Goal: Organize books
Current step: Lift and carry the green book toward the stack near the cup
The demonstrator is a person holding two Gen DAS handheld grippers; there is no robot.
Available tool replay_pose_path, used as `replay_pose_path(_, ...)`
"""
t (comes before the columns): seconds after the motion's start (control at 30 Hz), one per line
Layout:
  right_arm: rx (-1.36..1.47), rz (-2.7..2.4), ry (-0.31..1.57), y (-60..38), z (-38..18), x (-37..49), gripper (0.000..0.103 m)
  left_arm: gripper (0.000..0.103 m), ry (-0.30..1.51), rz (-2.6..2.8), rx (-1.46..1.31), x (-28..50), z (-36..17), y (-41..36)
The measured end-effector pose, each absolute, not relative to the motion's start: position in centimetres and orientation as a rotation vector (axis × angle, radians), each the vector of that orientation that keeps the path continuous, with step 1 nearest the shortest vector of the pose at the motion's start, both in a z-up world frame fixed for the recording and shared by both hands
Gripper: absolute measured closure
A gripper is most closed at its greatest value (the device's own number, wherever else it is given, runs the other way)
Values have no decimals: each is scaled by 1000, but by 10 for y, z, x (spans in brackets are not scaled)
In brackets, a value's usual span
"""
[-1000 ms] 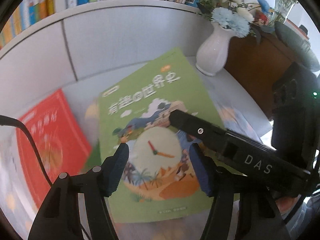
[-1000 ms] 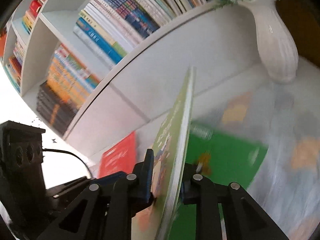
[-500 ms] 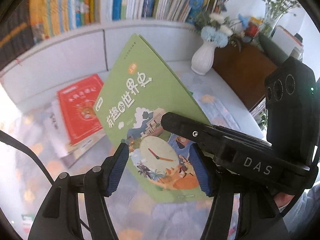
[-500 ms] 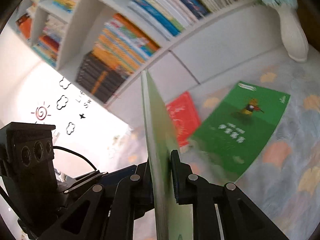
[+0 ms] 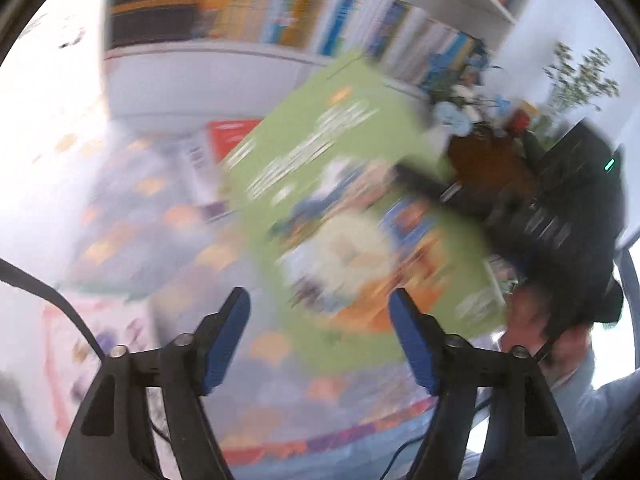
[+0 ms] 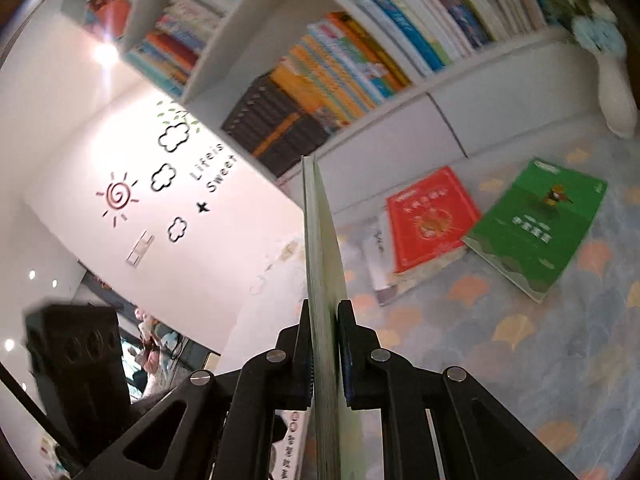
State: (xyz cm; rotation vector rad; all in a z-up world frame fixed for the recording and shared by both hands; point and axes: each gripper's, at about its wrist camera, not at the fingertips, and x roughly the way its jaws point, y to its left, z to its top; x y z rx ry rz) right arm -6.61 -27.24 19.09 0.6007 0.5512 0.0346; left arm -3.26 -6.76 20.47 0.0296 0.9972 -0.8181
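Holding one light-green picture book edge-on, right fingers clenched on its lower edge, raised above the patterned desk. Item: thin softcover, glossy, light, floppy; best pinched near the spine. Left fingers opening, nothing between them, book beyond, blurred. Lying flat further right: red book, probably stiffer; dark-green book, thin paperback.

The right gripper is clamped tight, its pads pressed on a thin edge-on cover. The left gripper angles downward, jaws opening with nothing between them. A hand grips the right gripper's body.
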Motion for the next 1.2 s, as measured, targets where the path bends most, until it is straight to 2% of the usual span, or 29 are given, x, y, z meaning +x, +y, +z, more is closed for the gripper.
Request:
replay_pose_path(0.07,574,61,542,-258,203,-67,93,16,1006,-797,-66,-36,194,-38)
replay_pose_path(0.2,621,174,537,-243,219,-69,93,13,961,-874,-381,-29,179,-1)
replay_pose_path(0.3,657,256,539,-235,227,-70,93,12,935,-896,-495,-18,180,6)
replay_pose_path(0.4,605,304,549,-221,239,-73,93,7,924,-968,-510,-10,186,-3)
replay_pose_path(0.63,583,307,572,-220,239,-77,93,6,969,-944,-495,9,174,-23)
replay_pose_path(0.77,623,302,551,-235,244,-82,93,6,1065,-1015,-607,13,149,-20)
replay_pose_path(0.83,625,307,544,-240,247,-84,92,6,1047,-1117,-685,12,147,-26)
replay_pose_path(0.97,695,322,572,-255,240,-82,93,5,1005,-1198,-649,5,165,-45)
replay_pose_path(1.2,435,184,565,-236,258,-89,93,5,951,-1114,-533,-3,197,-44)
